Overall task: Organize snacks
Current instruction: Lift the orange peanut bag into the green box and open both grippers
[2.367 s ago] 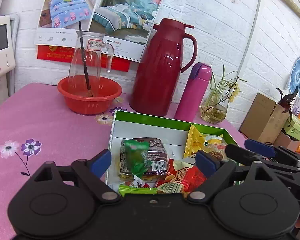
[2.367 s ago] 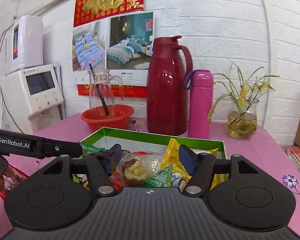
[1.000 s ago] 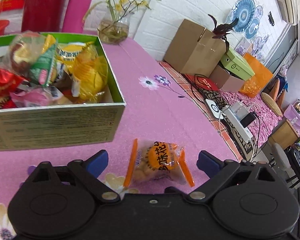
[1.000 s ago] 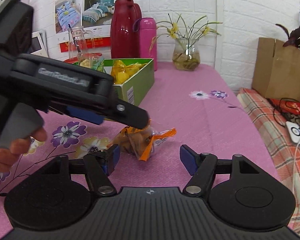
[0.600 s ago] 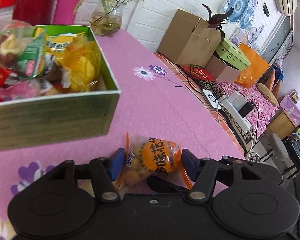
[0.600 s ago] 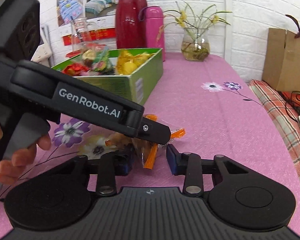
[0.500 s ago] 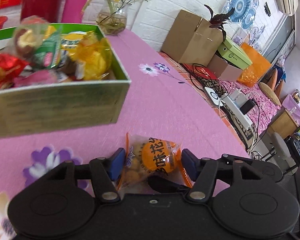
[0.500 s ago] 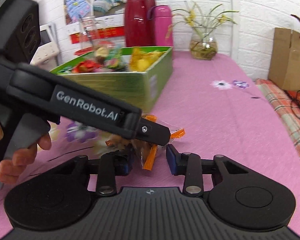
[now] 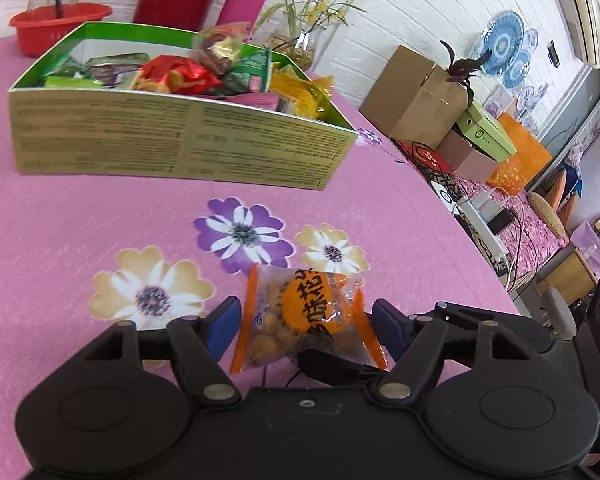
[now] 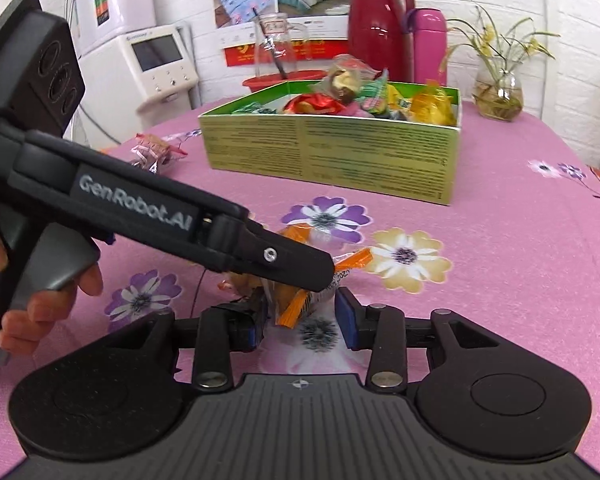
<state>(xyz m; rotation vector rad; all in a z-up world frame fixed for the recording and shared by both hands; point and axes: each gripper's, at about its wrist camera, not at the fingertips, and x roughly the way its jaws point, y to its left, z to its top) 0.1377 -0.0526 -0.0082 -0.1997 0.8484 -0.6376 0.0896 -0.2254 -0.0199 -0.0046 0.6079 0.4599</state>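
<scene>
An orange snack packet (image 9: 306, 318) sits between the blue pads of my left gripper (image 9: 306, 324), whose jaws are closed in on its two sides. In the right wrist view the same packet (image 10: 296, 304) shows under the left gripper's black finger, lifted a little off the pink tablecloth. My right gripper (image 10: 302, 320) is just beneath and in front of it, jaws partly open, the left pad touching the wrapper. The green snack box (image 9: 172, 140) full of packets stands behind; it also shows in the right wrist view (image 10: 328, 148).
A loose pink-wrapped snack (image 10: 154, 152) lies left of the box. A red thermos (image 10: 376, 24), a pink bottle (image 10: 432, 44), a flower vase (image 10: 498, 96) and a red bowl (image 9: 56, 26) stand at the back. The table edge (image 9: 460, 236) drops off to the right, over cardboard boxes.
The left gripper closed on the orange packet and has carried it back, away from the box and up off the cloth. The right gripper's jaws opened slightly around the packet's end.
</scene>
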